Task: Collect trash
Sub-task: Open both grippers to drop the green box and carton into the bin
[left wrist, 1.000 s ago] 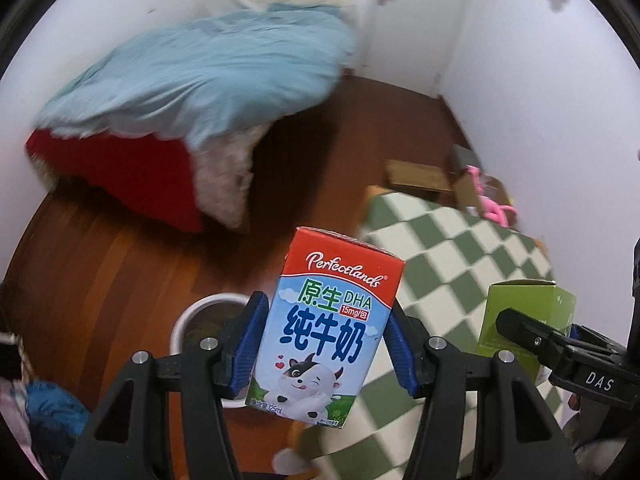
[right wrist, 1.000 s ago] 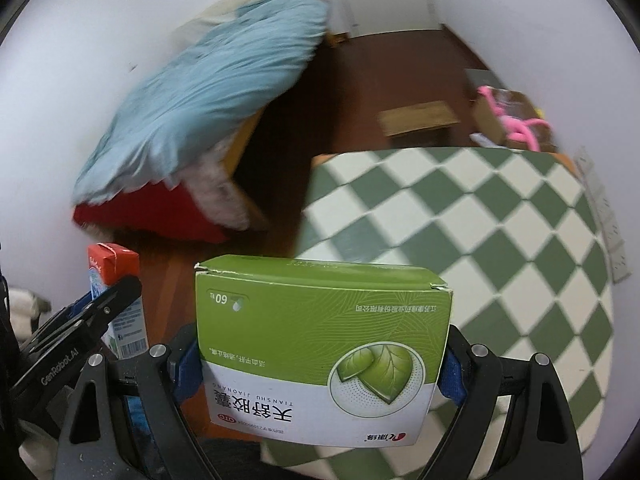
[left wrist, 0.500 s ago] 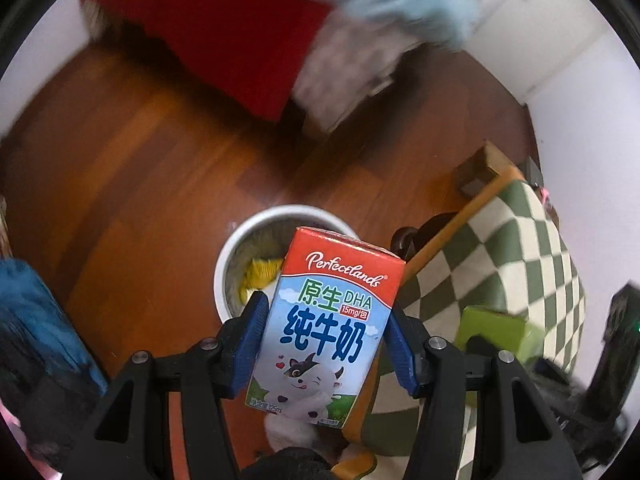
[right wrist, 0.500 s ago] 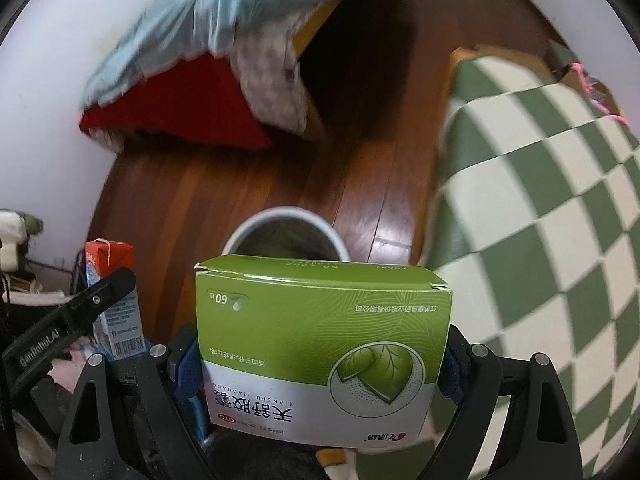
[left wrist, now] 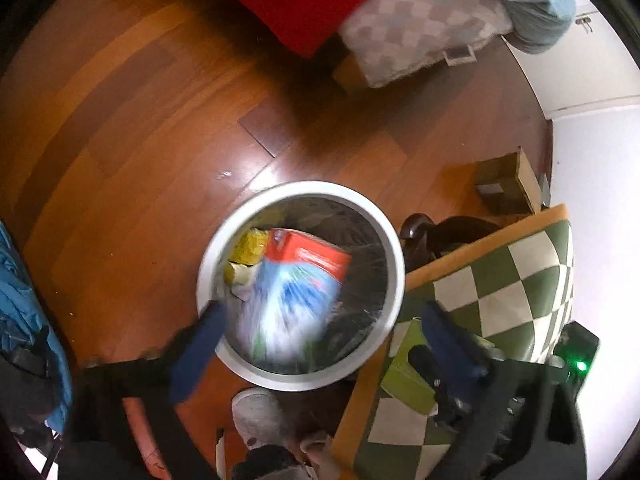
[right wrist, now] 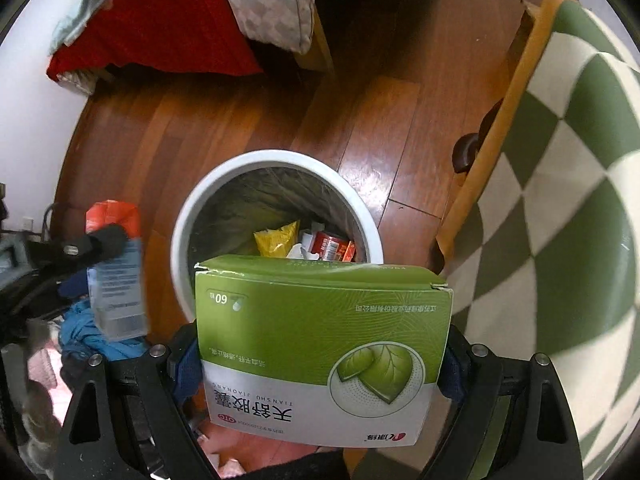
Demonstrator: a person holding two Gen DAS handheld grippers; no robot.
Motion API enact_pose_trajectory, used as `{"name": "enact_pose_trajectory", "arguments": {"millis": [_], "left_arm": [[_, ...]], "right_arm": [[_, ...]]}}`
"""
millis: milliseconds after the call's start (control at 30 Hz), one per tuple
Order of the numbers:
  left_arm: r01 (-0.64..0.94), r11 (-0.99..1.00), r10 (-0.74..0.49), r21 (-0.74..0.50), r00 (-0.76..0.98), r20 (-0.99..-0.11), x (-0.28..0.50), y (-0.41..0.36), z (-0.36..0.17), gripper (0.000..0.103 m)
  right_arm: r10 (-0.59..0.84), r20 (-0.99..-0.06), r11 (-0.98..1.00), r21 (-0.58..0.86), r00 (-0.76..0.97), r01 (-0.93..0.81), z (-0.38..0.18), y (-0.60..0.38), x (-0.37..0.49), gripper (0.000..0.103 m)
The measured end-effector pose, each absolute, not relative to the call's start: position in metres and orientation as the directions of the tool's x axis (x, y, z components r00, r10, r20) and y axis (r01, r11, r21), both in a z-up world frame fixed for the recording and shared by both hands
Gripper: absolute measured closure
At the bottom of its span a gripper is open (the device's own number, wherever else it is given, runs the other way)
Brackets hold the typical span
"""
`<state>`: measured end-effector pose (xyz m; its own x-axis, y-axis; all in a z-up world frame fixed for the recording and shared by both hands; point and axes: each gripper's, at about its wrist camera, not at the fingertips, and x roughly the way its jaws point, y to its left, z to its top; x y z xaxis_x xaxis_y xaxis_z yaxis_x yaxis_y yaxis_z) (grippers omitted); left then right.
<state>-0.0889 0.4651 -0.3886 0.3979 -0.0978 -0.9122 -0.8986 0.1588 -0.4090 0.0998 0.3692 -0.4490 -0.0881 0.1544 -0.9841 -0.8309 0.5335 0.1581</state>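
**Milk carton over the bin, medicine box clamped**

The milk carton (left wrist: pixel 294 292) is a blurry streak right over the mouth of the white trash bin (left wrist: pixel 394 248), red top pointing away from the camera. Neither blue pad of the left tongs (left wrist: pixel 320 320) touches it in the left wrist view; they're spread wide on either side with clear gaps. From the right wrist view the same carton (right wrist: pixel 116 276) shows up blurred off to the left of the bin (right wrist: pixel 188 216), so I can't tell from there exactly how it sits.

The right tongs (right wrist: pixel 320 364) are closed tight on the green medicine box (right wrist: pixel 320 340), pads pressed against both short ends, box hanging just in front of the bin's rim.

Inside the bin: a yellow wrapper (right wrist: pixel 276 238) and a red packet (right wrist: pixel 332 246) on a dark liner. The bin stands on the wooden floor (left wrist: pixel 132 152), just beside the counter with the green checkered cloth (right wrist: pixel 580 184). Red bedding (right wrist: pixel 160 28) sits farther back.
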Motion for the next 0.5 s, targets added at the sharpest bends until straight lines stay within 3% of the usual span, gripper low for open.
{"name": "enact_pose_trajectory", "arguments": {"millis": [167,267,400,500], "left_arm": [[-0.941,0.142,-0.014,-0.306,0.307,-0.951,-0.12,0.46,-0.389,0.002],[-0.968,0.174,0.079,-0.18,0.196,-0.977,-0.135,0.445,-0.383,0.002],[-0.973,0.218,0.131,-0.078,0.108,-0.985,-0.143,0.422,-0.376,0.002],[-0.968,0.242,0.148,-0.066,0.104,-0.984,-0.148,0.406,-0.365,0.002]], "right_arm": [[0.112,-0.988,0.525,0.153,-0.111,-0.837,-0.47,0.383,0.1,0.009],[0.122,-0.985,0.516,0.168,-0.122,-0.84,-0.472,0.39,0.098,0.0],[0.16,-0.983,0.498,0.16,-0.091,-0.852,-0.46,0.39,0.093,0.0],[0.161,-0.985,0.494,0.14,-0.068,-0.858,-0.449,0.382,0.089,0.0]]}}
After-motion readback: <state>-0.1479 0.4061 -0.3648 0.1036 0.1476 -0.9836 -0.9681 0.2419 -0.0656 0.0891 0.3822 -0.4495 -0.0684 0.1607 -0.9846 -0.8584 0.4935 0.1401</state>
